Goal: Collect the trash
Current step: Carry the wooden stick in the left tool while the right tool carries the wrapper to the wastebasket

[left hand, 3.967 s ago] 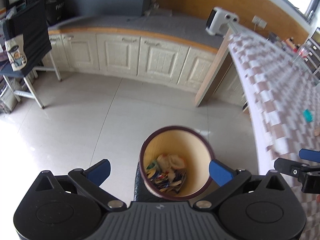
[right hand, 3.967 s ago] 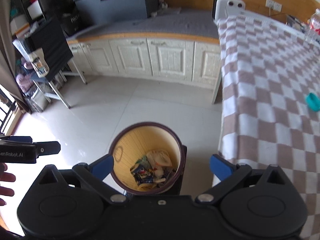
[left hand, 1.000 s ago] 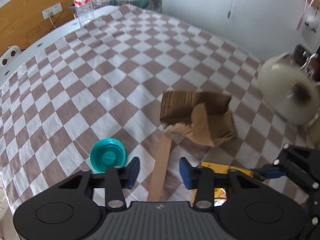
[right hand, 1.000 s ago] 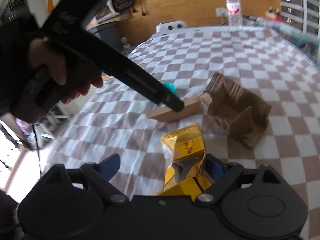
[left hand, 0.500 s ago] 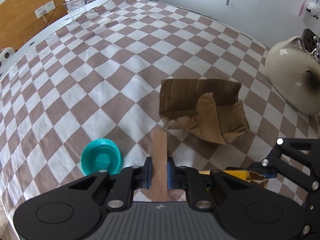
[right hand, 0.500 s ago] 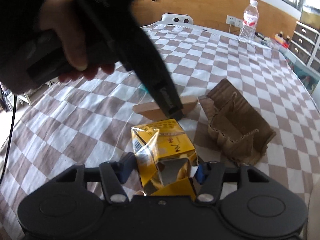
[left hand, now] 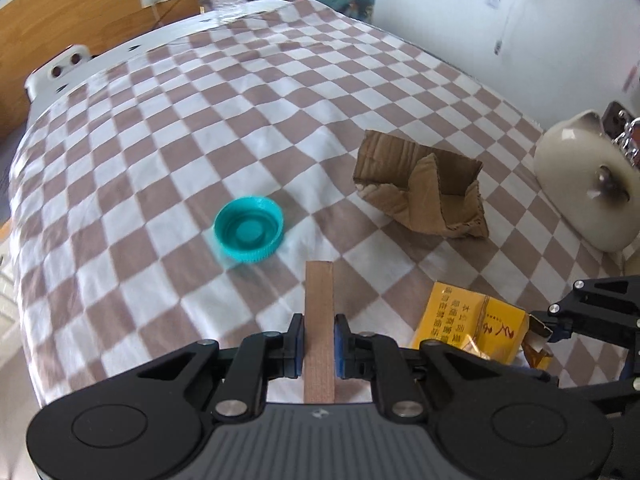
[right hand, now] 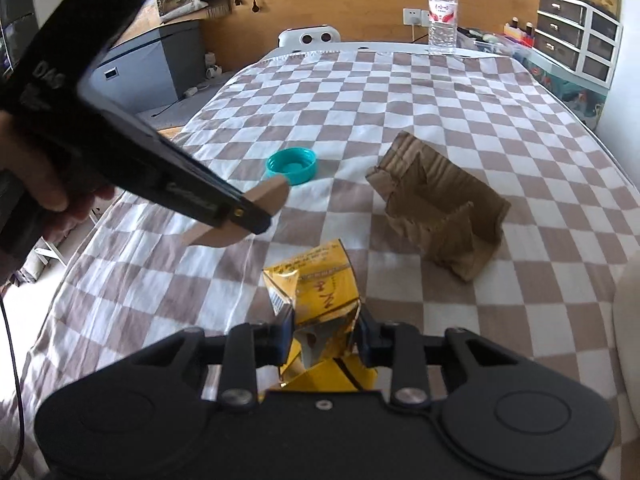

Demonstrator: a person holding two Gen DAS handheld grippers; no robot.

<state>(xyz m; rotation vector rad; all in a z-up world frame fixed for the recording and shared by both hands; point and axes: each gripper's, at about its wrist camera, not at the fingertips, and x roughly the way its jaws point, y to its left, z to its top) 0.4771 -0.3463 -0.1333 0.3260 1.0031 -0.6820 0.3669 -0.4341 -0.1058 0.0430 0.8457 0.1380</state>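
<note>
My left gripper point(left hand: 319, 344) is shut on a flat brown wooden strip point(left hand: 319, 304) and holds it lifted above the checkered tablecloth; the strip also shows in the right wrist view point(right hand: 272, 196). My right gripper point(right hand: 324, 336) is shut on a crumpled yellow carton point(right hand: 320, 284), raised off the cloth; the carton shows at the right in the left wrist view point(left hand: 468, 324). A teal bottle cap point(left hand: 249, 229) lies on the cloth beyond the strip. A torn piece of brown cardboard point(left hand: 424, 188) lies to the right of the cap.
A cream ceramic pot point(left hand: 584, 196) stands at the right edge of the table. A water bottle point(right hand: 442, 12) stands at the far end. The checkered tablecloth point(left hand: 200, 100) covers the table. A grey cabinet point(right hand: 160, 68) stands past the left edge.
Both grippers have lifted: the left raised the wooden strip off the cloth, the right closed fully on the yellow carton and raised it. Four seconds ago both were open over the bin.
</note>
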